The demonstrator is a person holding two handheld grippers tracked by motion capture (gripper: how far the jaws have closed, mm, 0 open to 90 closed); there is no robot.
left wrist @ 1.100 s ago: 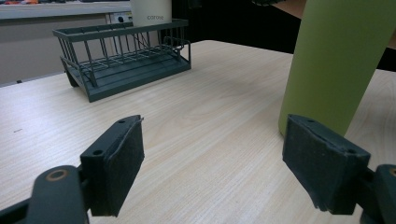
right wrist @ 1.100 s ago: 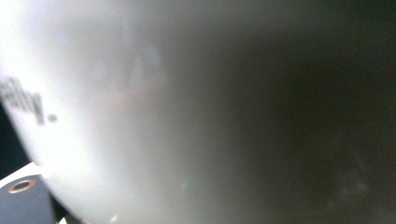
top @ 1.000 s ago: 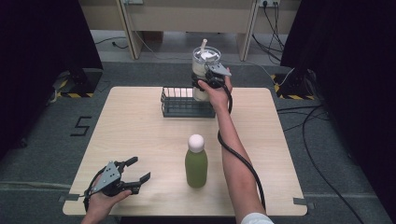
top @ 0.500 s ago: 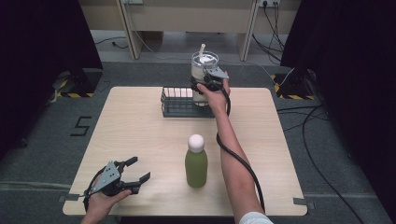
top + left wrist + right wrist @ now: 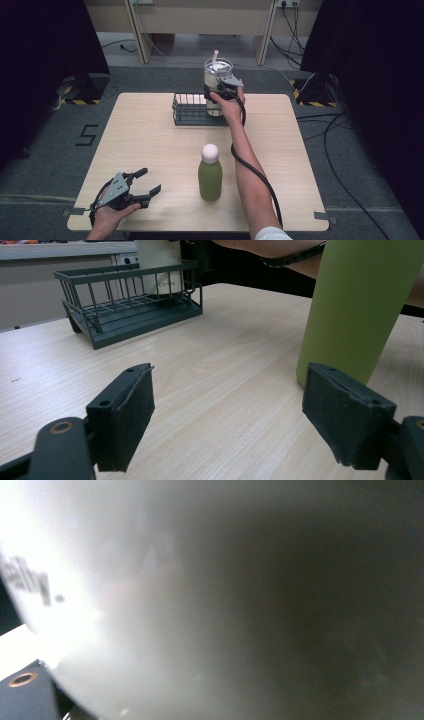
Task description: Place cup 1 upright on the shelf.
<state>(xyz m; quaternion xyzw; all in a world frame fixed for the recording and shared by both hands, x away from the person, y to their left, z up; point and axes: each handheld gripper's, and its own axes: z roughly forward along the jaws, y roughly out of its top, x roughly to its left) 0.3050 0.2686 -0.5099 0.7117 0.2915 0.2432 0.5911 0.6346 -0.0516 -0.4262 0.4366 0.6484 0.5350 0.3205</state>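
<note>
While the cup [image 5: 218,75] (white, lidded) hung over the rack's [image 5: 192,111] right end, clamped in the right gripper [image 5: 223,90], a straight, upright descent suited best; the left gripper [image 5: 142,183] rested open, empty, near the bottle [image 5: 210,173].

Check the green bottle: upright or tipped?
Upright. The green bottle stands on its base on the table, white cap on top.
</note>
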